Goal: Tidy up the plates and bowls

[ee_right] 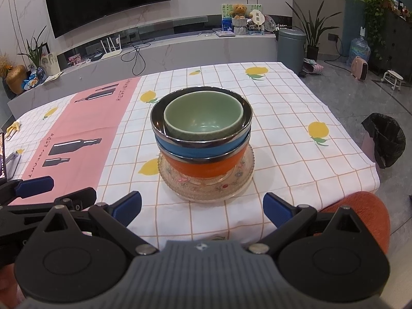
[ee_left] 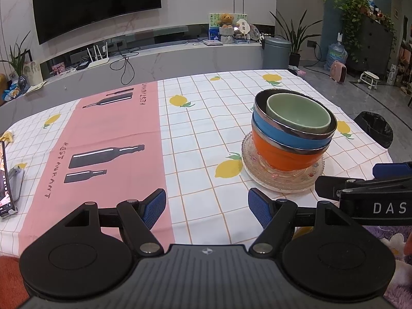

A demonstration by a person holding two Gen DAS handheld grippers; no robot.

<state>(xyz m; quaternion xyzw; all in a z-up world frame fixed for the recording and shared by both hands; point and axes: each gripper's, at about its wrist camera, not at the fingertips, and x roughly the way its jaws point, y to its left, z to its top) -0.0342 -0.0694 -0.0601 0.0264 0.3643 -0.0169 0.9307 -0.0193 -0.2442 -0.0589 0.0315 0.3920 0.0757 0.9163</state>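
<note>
Left gripper [ee_left: 207,206] jaws wide apart, holding nothing, over pink strip [ee_left: 103,139] printed "RESTAURANT" beside bottle silhouettes. Phone [ee_left: 3,180] propped at the table's [ee_left: 200,118] left edge. Stack right of centre: green bowl [ee_right: 203,118] in blue bowl [ee_right: 200,149] in orange bowl [ee_right: 203,170], on glass plate [ee_right: 206,188]. Right gripper [ee_right: 202,206] jaws wide, empty, just short of plate; its body reads "DAS" in left view only. Orange cushion [ee_right: 360,211] shows best in the right view.

place: home living room | cues: wall TV [ee_left: 95,2], teddy bear [ee_right: 238,10], potted plants [ee_right: 312,31], tablecloth-covered table [ee_right: 283,97]
</note>
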